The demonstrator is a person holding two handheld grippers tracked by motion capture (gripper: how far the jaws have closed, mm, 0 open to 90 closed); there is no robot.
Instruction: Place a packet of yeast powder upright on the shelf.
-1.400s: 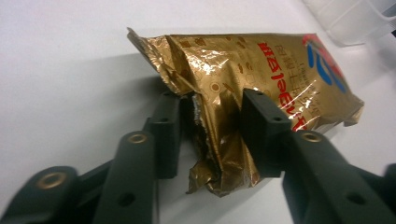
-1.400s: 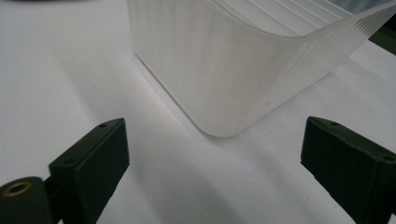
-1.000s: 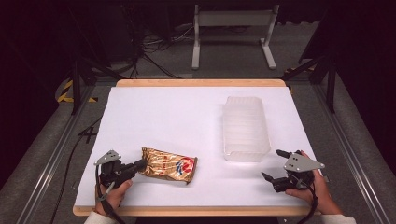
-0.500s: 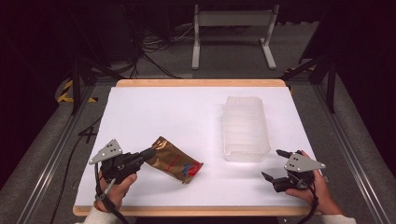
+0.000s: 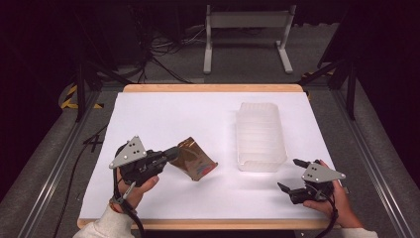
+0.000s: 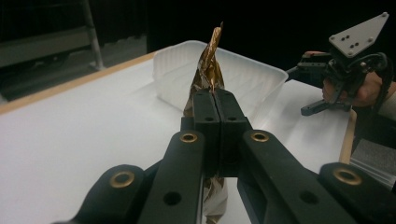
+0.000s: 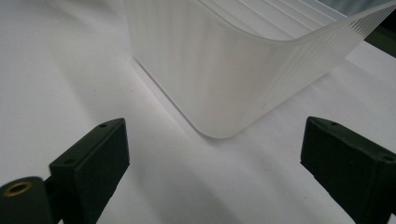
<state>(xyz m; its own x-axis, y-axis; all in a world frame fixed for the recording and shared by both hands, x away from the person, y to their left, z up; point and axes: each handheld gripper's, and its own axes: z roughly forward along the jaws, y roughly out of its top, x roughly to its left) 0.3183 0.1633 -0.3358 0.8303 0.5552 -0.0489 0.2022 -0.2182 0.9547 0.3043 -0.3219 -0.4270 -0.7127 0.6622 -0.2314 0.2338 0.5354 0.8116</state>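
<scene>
From the high view, the left claw (image 5: 173, 152) sits at the near left of the white-topped bench (image 5: 163, 111), clamped tight on one edge of a gold foil packet (image 5: 195, 161). The packet juts out to the right of the claw, tilted, with a red patch near its lower right corner; whether that corner touches the bench cannot be told. To the right, past the middle of the bench, stands a clear plastic tub (image 5: 261, 136), long side running near to far, well apart from the packet. At the near right, the right claw (image 5: 292, 174) is held in a hand (image 5: 337, 201) just short of the tub's near end, its two jaws spread wide with nothing between them.

In the left gripper view, the two black jaws meet flat against each other with the foil packet (image 6: 208, 70) pinched between them. The packet stands on edge, its crumpled gold tip rising past the jaws, and more foil hangs below them. Beyond it lies the tub (image 6: 243, 77), and at far right the right claw (image 6: 303, 91) shows in its hand.

In the right gripper view, the jaws stand far apart at either lower corner, holding nothing. Between them, farther off, is the rounded near corner of the ribbed tub (image 7: 224, 79), resting on the white bench (image 7: 60, 70).
</scene>
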